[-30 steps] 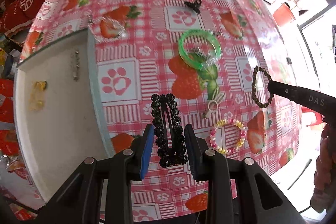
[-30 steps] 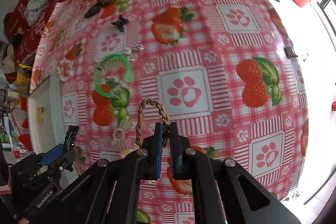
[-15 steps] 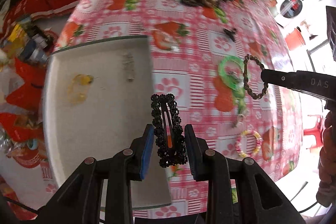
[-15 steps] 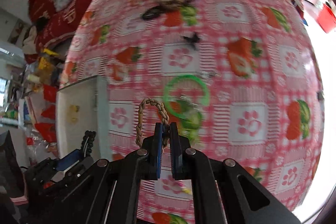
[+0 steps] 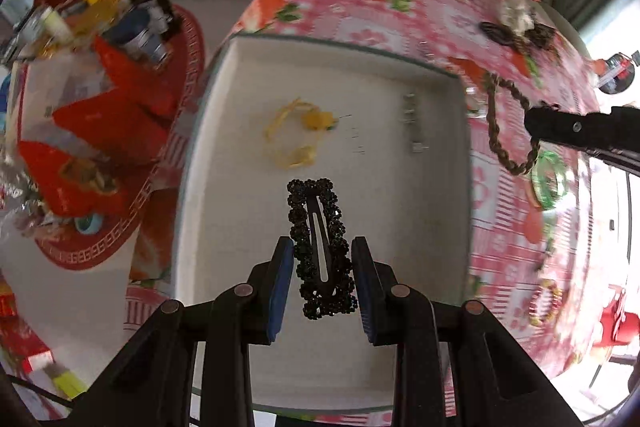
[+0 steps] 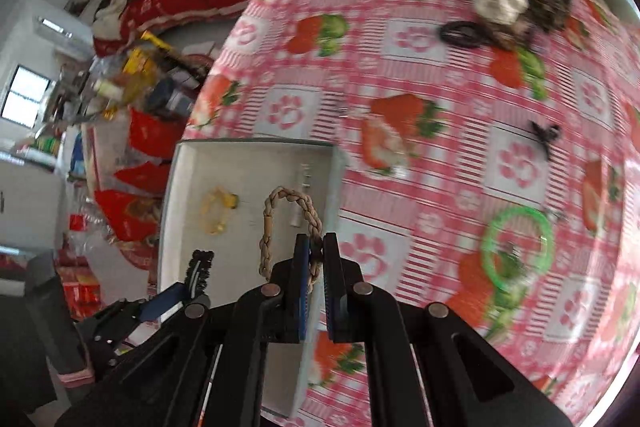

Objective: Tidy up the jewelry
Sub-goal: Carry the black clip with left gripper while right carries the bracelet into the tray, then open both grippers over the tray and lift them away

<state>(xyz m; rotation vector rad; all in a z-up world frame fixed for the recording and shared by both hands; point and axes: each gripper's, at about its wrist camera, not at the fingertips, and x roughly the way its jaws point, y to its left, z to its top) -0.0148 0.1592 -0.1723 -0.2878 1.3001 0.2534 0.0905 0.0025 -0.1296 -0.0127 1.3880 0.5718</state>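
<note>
My left gripper [image 5: 322, 246] is shut on a black beaded hair clip [image 5: 316, 199], which hangs over the middle of the white tray [image 5: 384, 211]. My right gripper [image 6: 316, 247] is shut on a brown braided bracelet [image 6: 276, 203], and the loop stands up over the tray's right part [image 6: 248, 163]. In the left wrist view the bracelet [image 5: 496, 123] dangles just beyond the tray's right rim. A yellow hair tie [image 5: 296, 139] and a silver clip [image 5: 412, 123] lie in the tray.
On the strawberry tablecloth lie a green bangle [image 6: 516, 247], a small black claw clip [image 6: 544, 135], a black hair tie [image 6: 460, 35], scrunchies [image 6: 504, 3] and a beaded bracelet [image 5: 546, 301]. Red packets and bottles [image 5: 100, 27] crowd the space left of the tray.
Both grippers have swung left from over the tablecloth to the tray, each keeping its item. The hair clip now hangs over the tray, and the bracelet has reached the tray's right edge.
</note>
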